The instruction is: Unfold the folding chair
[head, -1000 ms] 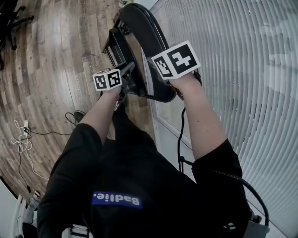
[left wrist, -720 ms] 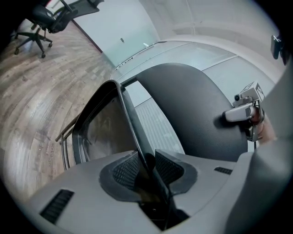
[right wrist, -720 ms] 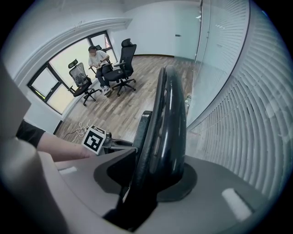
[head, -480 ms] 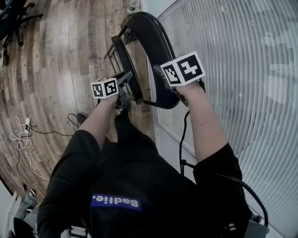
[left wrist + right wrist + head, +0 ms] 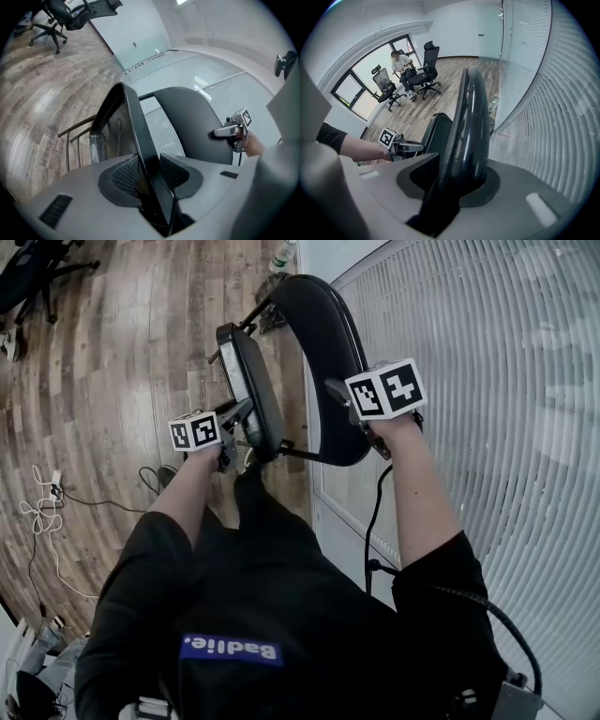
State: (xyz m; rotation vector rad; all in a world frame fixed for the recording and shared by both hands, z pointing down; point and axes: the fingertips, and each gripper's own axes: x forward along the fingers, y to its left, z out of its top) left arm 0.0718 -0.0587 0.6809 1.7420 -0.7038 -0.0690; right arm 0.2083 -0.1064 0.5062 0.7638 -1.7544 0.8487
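Two claws grip the folding chair (image 5: 323,352), one on each panel. The chair stands on the wood floor (image 5: 112,362) in front of the person, just beside the slatted wall (image 5: 506,390).

Left claw (image 5: 149,168): clamped on the near edge of the seat (image 5: 246,371). The thin dark edge runs between the two ribbed pads (image 5: 123,176), and both pads touch it. The jaws have just been opening slightly, with the seat edge between them. In the head view, this claw reaches in from the left at a shallow downward angle.

Right claw (image 5: 458,178): clamped on the rim of the backrest (image 5: 471,117). The glossy black panel fills the gap between the jaws. In the head view, this claw points steeply down onto the lower end of the backrest.

Chair condition: partly opened. The seat stands tilted away from the backrest, with a visible gap between the two panels. Dark frame tubes (image 5: 70,140) show beyond the seat. Loose cables (image 5: 37,517) lie on the floor, well apart from the chair.
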